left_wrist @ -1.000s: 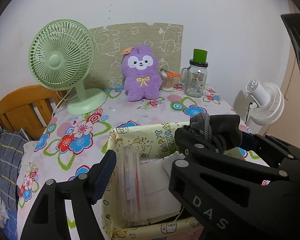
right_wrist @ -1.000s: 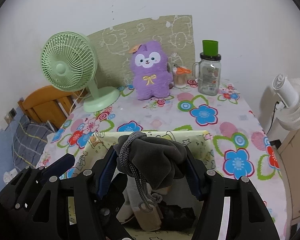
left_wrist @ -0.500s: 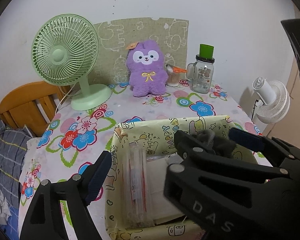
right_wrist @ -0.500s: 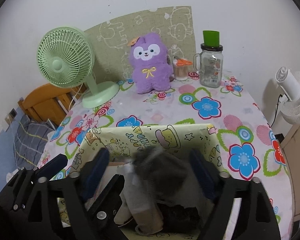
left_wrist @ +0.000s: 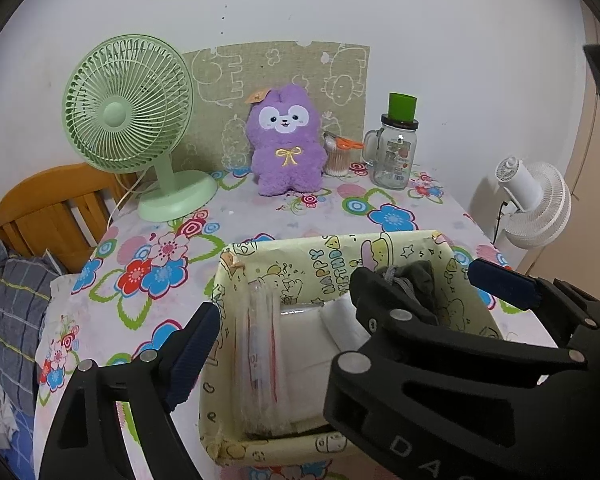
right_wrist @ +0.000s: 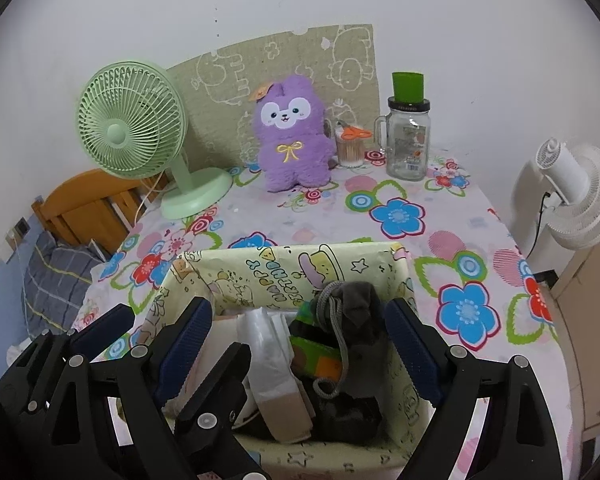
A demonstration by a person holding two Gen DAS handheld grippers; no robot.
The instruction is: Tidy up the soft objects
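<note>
A yellow cartoon-print box (right_wrist: 356,266) (left_wrist: 300,264) sits at the near edge of the floral table. A grey drawstring pouch (right_wrist: 356,312) lies inside it at the right, also seen in the left wrist view (left_wrist: 414,280). White packets (right_wrist: 266,344) and a green-orange pack (right_wrist: 316,356) lie beside it. My right gripper (right_wrist: 296,344) is open above the box, its jaws on either side of the pouch, not touching it. My left gripper (left_wrist: 340,312) is open, its left finger (left_wrist: 192,352) outside the box's left wall. A purple plush toy (right_wrist: 290,136) stands at the back.
A green desk fan (right_wrist: 140,132) stands at the back left. A glass jar with green lid (right_wrist: 408,140) and a cotton-swab cup with orange scissors (right_wrist: 350,144) stand at the back right. A white fan (right_wrist: 572,196) is beyond the table's right edge, a wooden bed frame (right_wrist: 88,204) to the left.
My right gripper was shut on the grey pouch above the box. It opened and the pouch dropped into the box's right side. Both grippers pulled back slightly.
</note>
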